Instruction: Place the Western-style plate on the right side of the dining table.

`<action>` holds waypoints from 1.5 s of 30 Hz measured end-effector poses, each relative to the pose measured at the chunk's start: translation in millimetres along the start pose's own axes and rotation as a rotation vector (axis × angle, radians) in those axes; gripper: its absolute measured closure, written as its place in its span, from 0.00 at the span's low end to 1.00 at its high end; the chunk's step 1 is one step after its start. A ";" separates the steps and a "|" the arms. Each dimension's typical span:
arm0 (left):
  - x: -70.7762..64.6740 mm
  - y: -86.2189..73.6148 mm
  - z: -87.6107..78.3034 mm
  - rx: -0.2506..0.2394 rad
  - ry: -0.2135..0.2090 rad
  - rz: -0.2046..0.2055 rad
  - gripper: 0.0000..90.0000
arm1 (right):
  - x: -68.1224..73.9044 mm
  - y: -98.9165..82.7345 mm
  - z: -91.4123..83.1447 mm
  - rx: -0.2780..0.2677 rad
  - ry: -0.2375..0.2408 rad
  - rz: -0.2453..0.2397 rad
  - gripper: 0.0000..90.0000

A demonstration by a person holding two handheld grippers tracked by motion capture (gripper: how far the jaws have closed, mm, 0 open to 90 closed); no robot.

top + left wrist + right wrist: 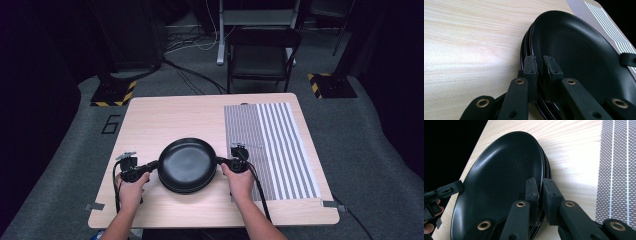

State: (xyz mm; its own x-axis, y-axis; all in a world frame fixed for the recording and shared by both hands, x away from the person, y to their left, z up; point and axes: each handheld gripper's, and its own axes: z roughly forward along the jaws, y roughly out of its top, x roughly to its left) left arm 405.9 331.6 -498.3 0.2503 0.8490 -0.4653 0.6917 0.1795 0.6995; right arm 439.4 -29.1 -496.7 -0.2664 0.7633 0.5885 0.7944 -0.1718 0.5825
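Clearly both claws are clamped on the plates. In the left gripper view, the left gripper (540,65) has its jaws drawn narrow over the near rim of the stack of black plates (579,52), one pad above and one below the edge. The right gripper (541,188) bites the opposite rim the same way. From above, the stack (187,165) sits on the table (165,117) near the person's edge, just left of the striped mat (272,145), with a hand at each side.

At least three rims show in the stack. I judge it stiff, fairly heavy and breakable, with a smooth glaze that could slip through the pads. Gripping opposite rims, level and even, looks the safest hold; tilting could let the plates slide apart.
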 end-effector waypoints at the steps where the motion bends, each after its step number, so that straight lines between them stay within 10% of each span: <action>1: -0.4 -0.4 -0.4 0.006 -0.003 0.003 0.92 | -0.5 -0.9 -1.1 -0.002 0.000 0.005 0.92; 28: -4.8 2.5 16.4 0.007 -0.037 -0.053 0.91 | -10.7 20.5 -3.1 -0.052 -0.006 0.032 0.94; 45: -8.2 -0.6 16.3 0.007 -0.039 -0.058 0.91 | -3.6 -10.2 -10.7 -0.006 0.006 0.028 0.82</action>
State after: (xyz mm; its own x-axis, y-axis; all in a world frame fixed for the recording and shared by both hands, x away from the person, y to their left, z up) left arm 414.5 316.4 -503.7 0.2359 0.8175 -0.5255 0.7104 0.2239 0.6673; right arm 426.4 -36.7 -498.7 -0.2473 0.7544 0.6080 0.7983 -0.1970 0.5691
